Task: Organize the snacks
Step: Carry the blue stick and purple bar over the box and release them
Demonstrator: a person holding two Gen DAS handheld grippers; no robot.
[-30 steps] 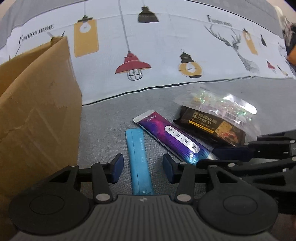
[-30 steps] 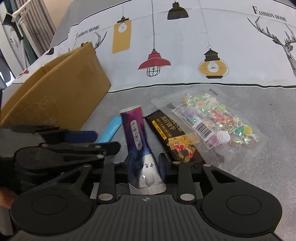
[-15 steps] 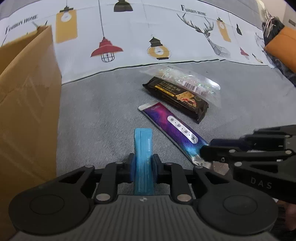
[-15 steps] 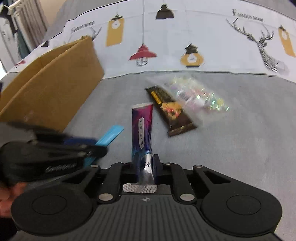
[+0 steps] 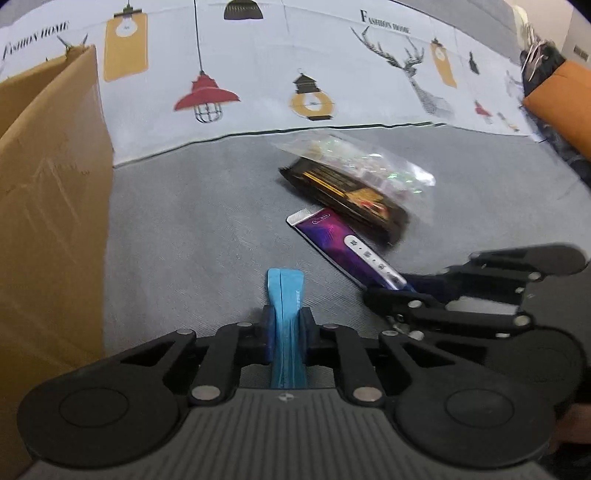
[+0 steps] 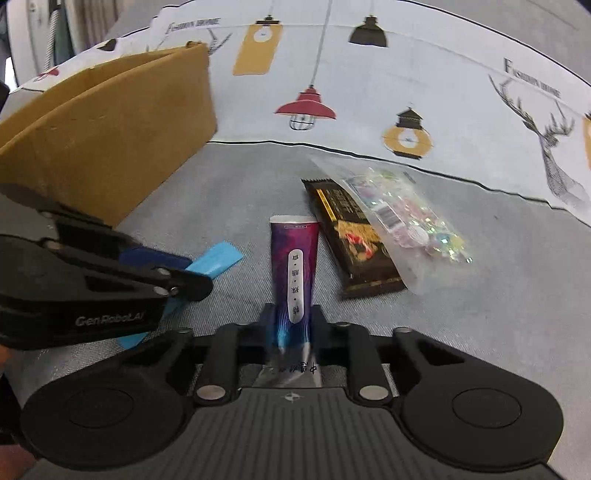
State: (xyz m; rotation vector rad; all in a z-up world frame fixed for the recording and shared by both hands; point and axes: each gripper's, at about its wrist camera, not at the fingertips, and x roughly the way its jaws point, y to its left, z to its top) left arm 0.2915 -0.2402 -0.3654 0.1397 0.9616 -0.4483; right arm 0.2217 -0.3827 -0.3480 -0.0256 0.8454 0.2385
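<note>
Four snacks show on the grey cloth (image 5: 192,229), two of them in grippers. The left gripper (image 5: 287,328) is clamped on a blue stick pack (image 5: 284,295), which juts forward between its pads; the right gripper (image 6: 291,325) is clamped on the near end of a purple sachet (image 6: 294,258), whose far end points toward the other packs. Just beyond the sachet lie one dark bar (image 6: 354,236) and one clear candy bag (image 6: 406,218), the bag overlapping the bar's far side.

One cardboard box (image 5: 48,206) stands to the left, near the blue pack.

The left wrist view alone takes in an orange object (image 5: 565,99) at the far right edge, and shows the right gripper from the side with the sachet sloping from its tip. The right wrist view alone shows the box's open top, a striped curtain (image 6: 55,33) in the top-left corner, and the left gripper from the side, marked "GenRoboLAI", with the blue pack sticking out past its tip. Both views show a white cloth (image 6: 369,110) printed with lamps and deer behind the snacks.
</note>
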